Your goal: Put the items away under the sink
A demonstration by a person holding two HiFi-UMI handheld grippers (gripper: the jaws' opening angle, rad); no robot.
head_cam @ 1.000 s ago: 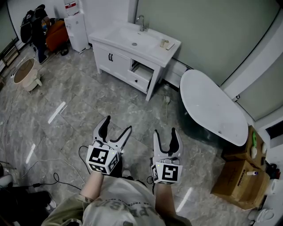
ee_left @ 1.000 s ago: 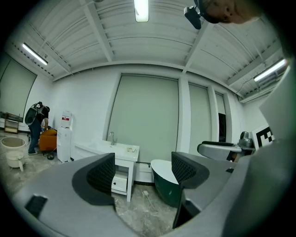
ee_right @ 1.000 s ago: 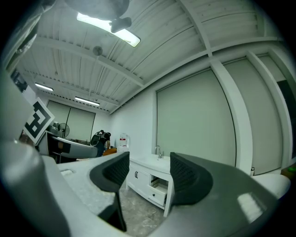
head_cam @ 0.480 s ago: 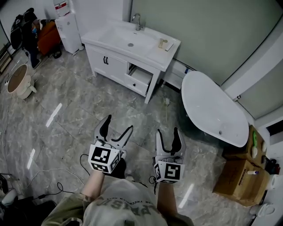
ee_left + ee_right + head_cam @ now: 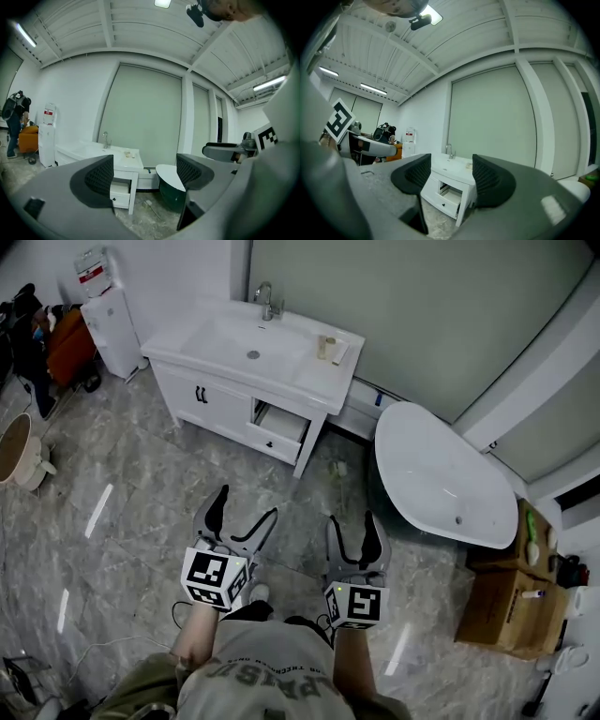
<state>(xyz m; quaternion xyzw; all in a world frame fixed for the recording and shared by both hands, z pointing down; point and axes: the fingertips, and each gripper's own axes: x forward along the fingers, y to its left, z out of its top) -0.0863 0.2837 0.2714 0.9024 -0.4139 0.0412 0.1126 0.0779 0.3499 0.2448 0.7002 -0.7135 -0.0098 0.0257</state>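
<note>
The person has stepped closer to the sink cabinet.

In the head view the white sink cabinet (image 5: 234,399) now sits lower and further left than a second ago. The water dispenser (image 5: 103,320) has slid toward the top-left corner, and the beige bucket (image 5: 14,451) is cut off by the left edge. The left gripper (image 5: 247,504) has just been opening its jaws a little wider, with nothing between them.

Sink vanity (image 5: 217,407) at the far wall (image 5: 403,306), water dispenser (image 5: 105,322) to its left, bathtub (image 5: 441,479) to its right.
</note>
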